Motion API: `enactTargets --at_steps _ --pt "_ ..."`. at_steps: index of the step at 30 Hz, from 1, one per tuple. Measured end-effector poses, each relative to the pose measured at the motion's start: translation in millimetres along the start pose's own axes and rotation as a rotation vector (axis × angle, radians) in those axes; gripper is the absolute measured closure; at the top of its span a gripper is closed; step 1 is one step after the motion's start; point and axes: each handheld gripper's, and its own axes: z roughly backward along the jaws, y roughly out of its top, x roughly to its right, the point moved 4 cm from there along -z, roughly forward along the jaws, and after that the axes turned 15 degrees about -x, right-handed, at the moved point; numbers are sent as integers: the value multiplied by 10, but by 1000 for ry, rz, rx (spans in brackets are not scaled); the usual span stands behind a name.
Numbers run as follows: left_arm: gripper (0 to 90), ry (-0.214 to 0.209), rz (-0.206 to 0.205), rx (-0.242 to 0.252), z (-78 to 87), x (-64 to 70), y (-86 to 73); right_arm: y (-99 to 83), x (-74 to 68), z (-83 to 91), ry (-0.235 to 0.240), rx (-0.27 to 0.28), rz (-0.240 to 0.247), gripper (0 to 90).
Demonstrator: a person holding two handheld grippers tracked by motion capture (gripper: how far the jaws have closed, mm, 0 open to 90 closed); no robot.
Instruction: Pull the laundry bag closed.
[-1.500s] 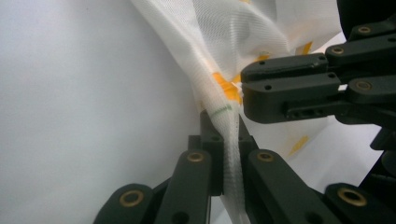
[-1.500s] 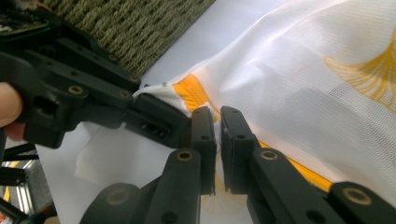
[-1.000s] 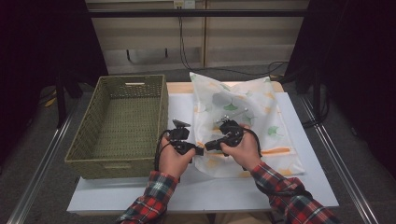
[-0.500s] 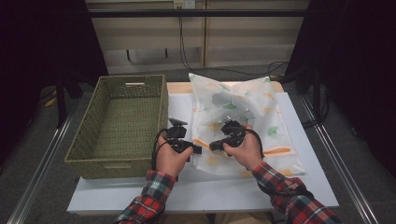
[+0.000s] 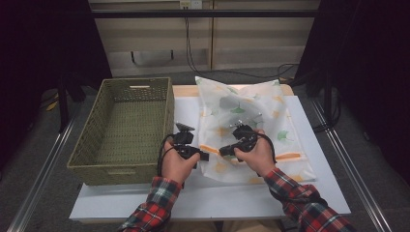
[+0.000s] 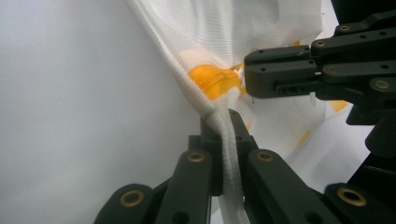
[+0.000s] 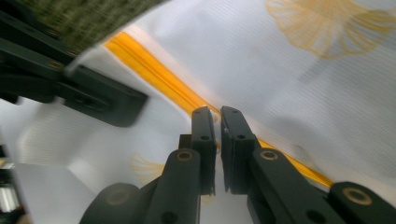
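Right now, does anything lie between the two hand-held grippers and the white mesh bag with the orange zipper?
Nothing visible does. The left hand-held gripper is already clamped on the white mesh bag's edge, and the right hand-held gripper sits at its orange zipper.

Grey floor [image 5: 38,145] around the white table [image 5: 241,198], beige cabinet [image 5: 212,43] behind, dark curtains [image 5: 367,72] either side.

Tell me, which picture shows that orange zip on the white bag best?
The right gripper view: the orange zip runs sharp and long across the white bag. The left gripper view shows a short end; the high view shows a thin line.
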Motion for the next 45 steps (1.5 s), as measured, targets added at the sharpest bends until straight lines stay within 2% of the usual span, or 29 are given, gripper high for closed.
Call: enactTargets --at_steps 1,3,4,5,6,9,10,11,14,17,20,22,25,26,27,30,32,37,39,41,43,45 --pt "898 -1 -3 -2 18 -4 -1 -6 19 -3 -16 0 -1 852" --pt "898 -3 -4 3 24 -4 0 -21 41 4 26 6 -19 852" --pt "898 10 -17 -3 19 -13 1 -27 44 11 26 7 -21 851" --pt "898 0 -3 -3 6 4 1 -30 42 14 20 4 -17 851" --pt "898 1 -5 -7 6 3 1 -29 46 13 9 5 -12 851" --pt "898 9 -13 -2 22 -5 2 -30 53 9 17 8 -11 851" --pt "898 6 -2 1 29 -2 0 -33 63 6 3 5 -4 851" --pt "898 5 -5 1 33 -9 0 -39 68 6 -2 6 -16 851" --pt "898 -3 -1 -4 28 -9 -2 -55 77 15 19 9 -27 852" --pt "898 -1 -3 -2 36 -9 3 -58 77 28 5 6 -13 851" --pt "898 9 -7 1 40 -11 5 -53 81 26 11 14 -13 851" --pt "898 16 -13 -1 51 -24 4 -68 98 24 -18 -2 -19 851" --pt "898 11 -7 -1 39 -20 5 -98 137 23 5 8 -30 851" --pt "898 20 -14 -5 41 -26 4 -105 132 29 4 8 -35 851" --pt "898 9 -3 -1 37 -14 4 -106 132 31 0 11 -24 851" --pt "898 12 -12 -1 44 -24 1 -109 130 40 3 8 -24 851" --pt "898 5 -3 3 39 -11 -2 -110 133 41 6 7 -26 851" --pt "898 11 -1 4 42 -13 -17 -109 137 28 -5 12 -18 851" --pt "898 12 -1 5 50 -11 -16 -120 163 25 -34 0 -30 851" --pt "898 13 -2 3 46 -4 -17 -141 178 31 -10 -3 -47 851" --pt "898 25 -12 2 42 -6 -13 -154 183 32 -10 0 -46 851" --pt "898 15 -9 0 41 -1 -12 -162 186 44 -9 2 -42 851"
